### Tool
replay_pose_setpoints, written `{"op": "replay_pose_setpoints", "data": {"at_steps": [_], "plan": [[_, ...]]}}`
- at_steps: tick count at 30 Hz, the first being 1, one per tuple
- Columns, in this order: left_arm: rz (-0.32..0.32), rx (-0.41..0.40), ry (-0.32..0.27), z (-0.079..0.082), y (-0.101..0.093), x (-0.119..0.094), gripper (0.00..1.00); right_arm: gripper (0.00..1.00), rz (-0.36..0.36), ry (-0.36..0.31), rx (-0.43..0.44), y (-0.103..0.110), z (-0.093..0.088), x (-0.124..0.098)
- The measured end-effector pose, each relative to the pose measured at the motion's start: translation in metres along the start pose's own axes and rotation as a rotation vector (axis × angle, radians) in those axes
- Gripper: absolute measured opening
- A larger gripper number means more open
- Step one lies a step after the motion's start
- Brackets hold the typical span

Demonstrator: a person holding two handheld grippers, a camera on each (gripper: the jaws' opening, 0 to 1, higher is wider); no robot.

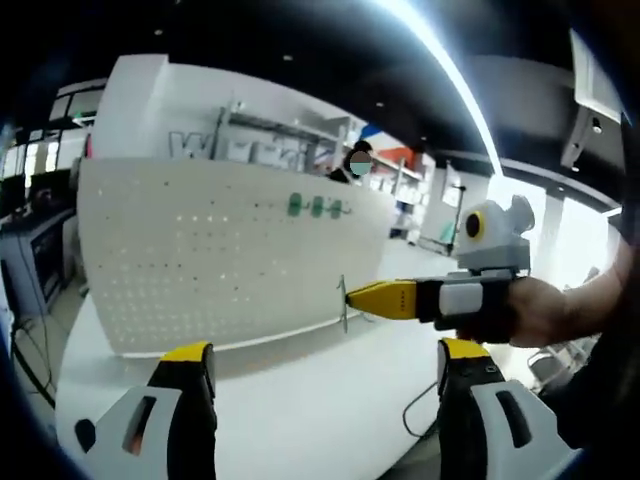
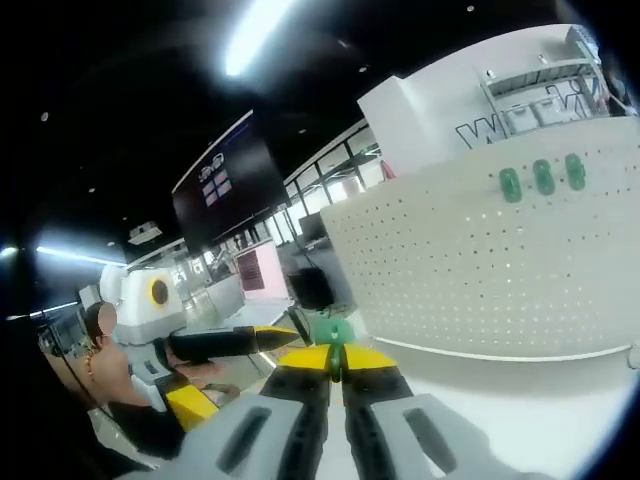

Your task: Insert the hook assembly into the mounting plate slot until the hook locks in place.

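Pegboard, a white perforated mounting plate (image 1: 225,255), stands upright along the white worktop's (image 1: 300,400) far edge, three green hooks (image 1: 316,207) near its top edge. Bare worktop lies before it. My left gripper (image 1: 325,365) gapes released; my right gripper (image 2: 337,362) clenches a green hook assembly (image 2: 334,331).

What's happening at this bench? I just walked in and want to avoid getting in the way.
A person holds a gripper in each hand in front of a white pegboard that stands on a white table. The right gripper is shut on a green hook, held in the air short of the board. The left gripper is open and empty. Three green hooks already sit on the board.
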State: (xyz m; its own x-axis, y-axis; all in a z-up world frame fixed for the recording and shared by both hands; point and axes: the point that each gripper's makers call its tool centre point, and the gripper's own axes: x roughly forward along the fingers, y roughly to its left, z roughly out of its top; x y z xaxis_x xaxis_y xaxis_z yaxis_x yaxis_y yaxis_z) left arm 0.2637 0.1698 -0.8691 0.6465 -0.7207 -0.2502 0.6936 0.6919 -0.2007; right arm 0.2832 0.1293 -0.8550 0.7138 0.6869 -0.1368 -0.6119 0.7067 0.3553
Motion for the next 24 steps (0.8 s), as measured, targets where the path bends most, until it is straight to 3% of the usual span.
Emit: {"op": "replay_pose_setpoints", "data": {"at_steps": [8,17,24], "plan": [[0.011,0.000,0.003,-0.001,-0.003,-0.002,0.97,0.01,-0.068,-0.053,-0.040,-0.021,0.013,-0.004],[0.016,-0.010,0.016,-0.007,-0.004,-0.002,0.97,0.01,-0.239,-0.157,-0.087,-0.084,0.047,-0.013],[0.014,-0.015,0.034,-0.013,-0.004,-0.001,0.96,0.01,-0.330,-0.206,-0.119,-0.124,0.076,-0.023]]}}
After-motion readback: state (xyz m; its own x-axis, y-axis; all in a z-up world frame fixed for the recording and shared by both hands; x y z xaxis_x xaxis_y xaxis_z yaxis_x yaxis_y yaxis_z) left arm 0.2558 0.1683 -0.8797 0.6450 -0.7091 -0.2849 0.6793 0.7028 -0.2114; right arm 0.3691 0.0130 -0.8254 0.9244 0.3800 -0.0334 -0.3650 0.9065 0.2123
